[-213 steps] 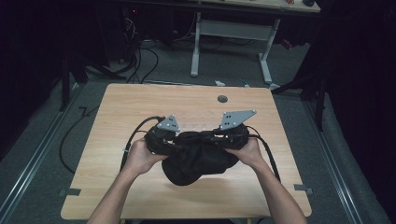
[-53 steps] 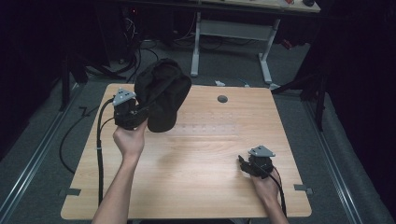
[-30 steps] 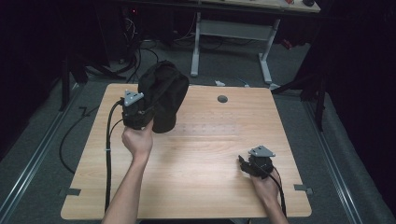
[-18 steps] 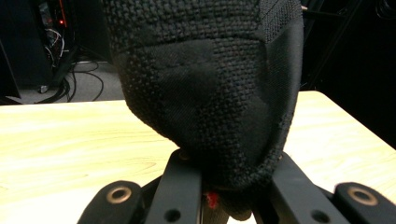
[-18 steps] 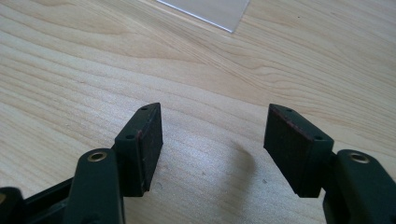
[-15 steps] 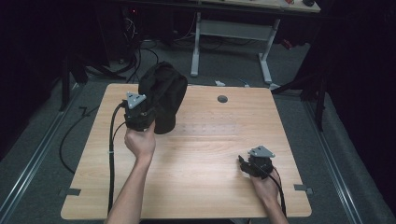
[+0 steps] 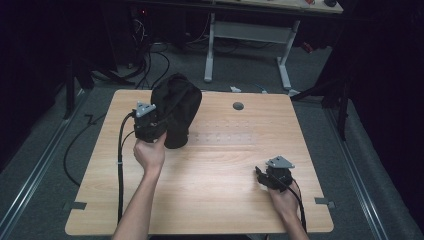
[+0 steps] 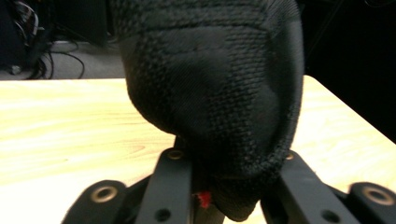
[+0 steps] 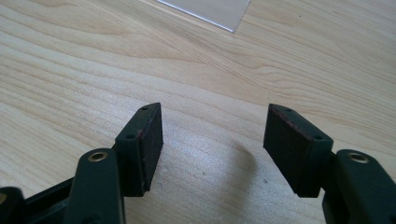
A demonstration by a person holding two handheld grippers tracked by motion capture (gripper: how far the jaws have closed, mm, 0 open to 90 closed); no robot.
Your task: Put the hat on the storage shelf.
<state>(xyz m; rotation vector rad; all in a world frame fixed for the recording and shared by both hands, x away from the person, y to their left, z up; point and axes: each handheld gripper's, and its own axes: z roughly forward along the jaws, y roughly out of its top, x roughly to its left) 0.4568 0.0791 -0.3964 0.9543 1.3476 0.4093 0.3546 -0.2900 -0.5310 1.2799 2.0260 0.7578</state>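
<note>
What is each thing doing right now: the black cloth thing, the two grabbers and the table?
Black cloth bag: bunched up, standing at the table's far left, fabric between the left gripper's jaws.
Left gripper: jaws have just been opening, fabric between them.
Right gripper: open, nothing between its jaws, low over the wood.
Table: light wood, bare in the middle.

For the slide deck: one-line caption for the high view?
Left gripper releasing a black fabric bag at the wooden table's far-left corner; right gripper rests open.
</note>
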